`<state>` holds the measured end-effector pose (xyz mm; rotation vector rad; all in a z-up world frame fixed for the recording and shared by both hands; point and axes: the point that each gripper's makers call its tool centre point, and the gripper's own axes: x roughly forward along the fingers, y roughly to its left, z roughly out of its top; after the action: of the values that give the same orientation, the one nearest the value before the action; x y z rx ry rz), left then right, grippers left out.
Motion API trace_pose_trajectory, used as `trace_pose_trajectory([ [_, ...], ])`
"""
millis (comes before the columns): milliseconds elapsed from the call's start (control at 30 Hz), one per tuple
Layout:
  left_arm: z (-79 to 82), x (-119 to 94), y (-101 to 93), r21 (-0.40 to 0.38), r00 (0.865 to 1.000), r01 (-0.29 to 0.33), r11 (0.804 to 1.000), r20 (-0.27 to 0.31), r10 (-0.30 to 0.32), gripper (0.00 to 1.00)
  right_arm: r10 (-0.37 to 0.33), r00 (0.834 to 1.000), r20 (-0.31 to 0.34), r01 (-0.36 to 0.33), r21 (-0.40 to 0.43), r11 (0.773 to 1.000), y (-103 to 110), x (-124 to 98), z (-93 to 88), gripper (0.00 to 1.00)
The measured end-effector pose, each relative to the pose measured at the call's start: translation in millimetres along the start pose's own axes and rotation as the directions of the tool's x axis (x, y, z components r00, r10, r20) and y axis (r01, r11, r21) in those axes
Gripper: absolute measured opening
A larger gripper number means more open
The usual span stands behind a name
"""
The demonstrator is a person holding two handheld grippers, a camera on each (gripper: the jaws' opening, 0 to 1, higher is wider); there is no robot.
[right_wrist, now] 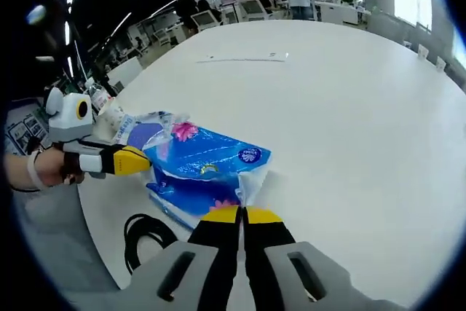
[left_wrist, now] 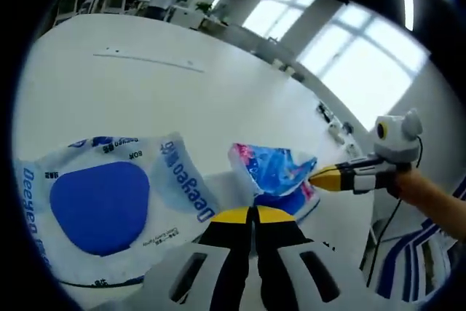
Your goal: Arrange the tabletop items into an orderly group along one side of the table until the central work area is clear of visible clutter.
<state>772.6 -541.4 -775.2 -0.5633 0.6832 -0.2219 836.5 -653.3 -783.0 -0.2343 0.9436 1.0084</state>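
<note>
Deeyeo pack (left_wrist: 102, 205): white-and-blue wrapped tissue pack, lying flat at the left of the left gripper view, just beside the left gripper; not lifted.
Left gripper (left_wrist: 253, 215): yellow-tipped jaws pressed together, pinching a crumpled edge of plastic wrap; in the right gripper view seen again from the side (right_wrist: 148, 158), tips at the left end of the blue pack.
Blue floral pack (left_wrist: 275, 172): blue plastic-wrapped tissue pack with pink flowers, held off flat between both grippers; also central in the right gripper view (right_wrist: 204, 169), near the counter's edge.
Right gripper (right_wrist: 241, 214): jaws clenched on a white fold of the blue floral pack's wrap; entering the left gripper view from the right (left_wrist: 314, 176), tip touching the pack.
Black cable (right_wrist: 145, 238): looped beside the blue floral pack, at the counter's rim.
Counter (right_wrist: 349, 107): white, wide stretch bare beyond the packs.
Progress: likely midway; both packs close together near one side, not yet squared up; blue floral pack to be set down neatly, cable probably unsorted.
</note>
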Motion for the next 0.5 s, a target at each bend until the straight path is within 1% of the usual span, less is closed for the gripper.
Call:
trace_pose_trajectory([
  [200,-4.9,3.8,6.2,-0.005,1.0,-0.01,1.0,-0.02,0.01,0.0,0.008,1.0,-0.012,-0.008,0.015,1.0,-0.4,4.1,-6.0,0.0],
  [500,-5.6,5.1,8.6,-0.012,1.0,-0.017,1.0,-0.02,0.017,0.0,0.011,1.0,-0.018,-0.01,0.027,1.0,-0.5,5.1,-9.6,0.0],
])
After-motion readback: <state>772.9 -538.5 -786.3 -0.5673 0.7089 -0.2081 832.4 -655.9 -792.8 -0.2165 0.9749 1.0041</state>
